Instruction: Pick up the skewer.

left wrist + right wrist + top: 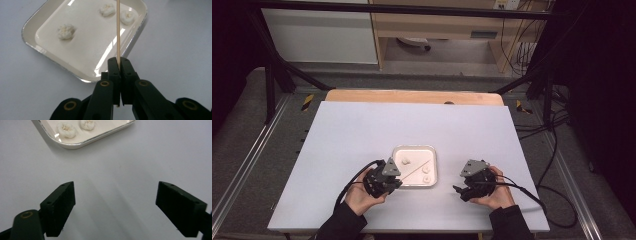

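White table [362,135] fills most of the high view, wooden strip along its far edge. Shallow white tray [398,152] with a metal rim sits near the middle of the table, toward your near side, between your two hands.

Your left gripper [394,184] is just left of the tray's near-left corner, held in your left hand [360,196]. Its jaws are pressed together on a thin wooden stick [118,30]. In the left gripper view the stick runs straight out from the jaws, over the tray rim and across the tray floor, passing between two of the lumps.

Your right gripper [460,192] is right of the tray, apart from it, in your right hand [494,194]. Jaws spread wide with bare table between them, holding nothing.

Three small white lumps [66,31] lie in the tray: one alone toward its far-left side, two close together toward its right side. Cannot tell if the stick touches any lump.
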### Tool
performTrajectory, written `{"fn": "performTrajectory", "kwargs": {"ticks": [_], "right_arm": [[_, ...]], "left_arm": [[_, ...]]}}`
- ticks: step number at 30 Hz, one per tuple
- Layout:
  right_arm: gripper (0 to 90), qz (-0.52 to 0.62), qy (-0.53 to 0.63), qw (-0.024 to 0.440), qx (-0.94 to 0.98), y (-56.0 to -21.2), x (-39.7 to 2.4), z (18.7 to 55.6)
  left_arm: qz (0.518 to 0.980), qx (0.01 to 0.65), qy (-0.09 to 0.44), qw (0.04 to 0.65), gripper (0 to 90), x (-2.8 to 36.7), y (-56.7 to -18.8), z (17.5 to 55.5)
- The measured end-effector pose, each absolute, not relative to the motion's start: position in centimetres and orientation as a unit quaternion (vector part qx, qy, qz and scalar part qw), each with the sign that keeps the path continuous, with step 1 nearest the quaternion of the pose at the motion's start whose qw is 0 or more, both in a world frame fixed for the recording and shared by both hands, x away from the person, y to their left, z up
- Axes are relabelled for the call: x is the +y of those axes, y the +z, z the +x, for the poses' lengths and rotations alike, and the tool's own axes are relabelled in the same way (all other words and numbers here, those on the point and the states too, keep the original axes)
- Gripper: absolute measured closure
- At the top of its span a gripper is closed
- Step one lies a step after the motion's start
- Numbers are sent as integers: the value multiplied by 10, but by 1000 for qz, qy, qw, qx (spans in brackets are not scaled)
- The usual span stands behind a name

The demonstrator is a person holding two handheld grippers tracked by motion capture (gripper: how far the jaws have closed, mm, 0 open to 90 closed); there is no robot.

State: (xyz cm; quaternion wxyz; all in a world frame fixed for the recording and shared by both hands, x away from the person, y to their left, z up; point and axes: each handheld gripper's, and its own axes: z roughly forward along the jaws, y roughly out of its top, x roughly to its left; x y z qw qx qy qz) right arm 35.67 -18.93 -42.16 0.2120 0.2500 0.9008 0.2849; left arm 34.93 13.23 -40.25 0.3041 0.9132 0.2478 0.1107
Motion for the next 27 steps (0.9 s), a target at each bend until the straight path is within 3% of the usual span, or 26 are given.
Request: {"fn": "performTrajectory", "kwargs": {"ticks": [10, 27], "right_arm": [[44, 310, 318, 174, 879, -424, -185, 361], [17, 340, 407, 137, 837, -410, -159, 373]], "left_arm": [[884, 290, 127, 345, 881, 159, -414, 342], [856, 317, 137, 384, 881, 183, -422, 336]]}}
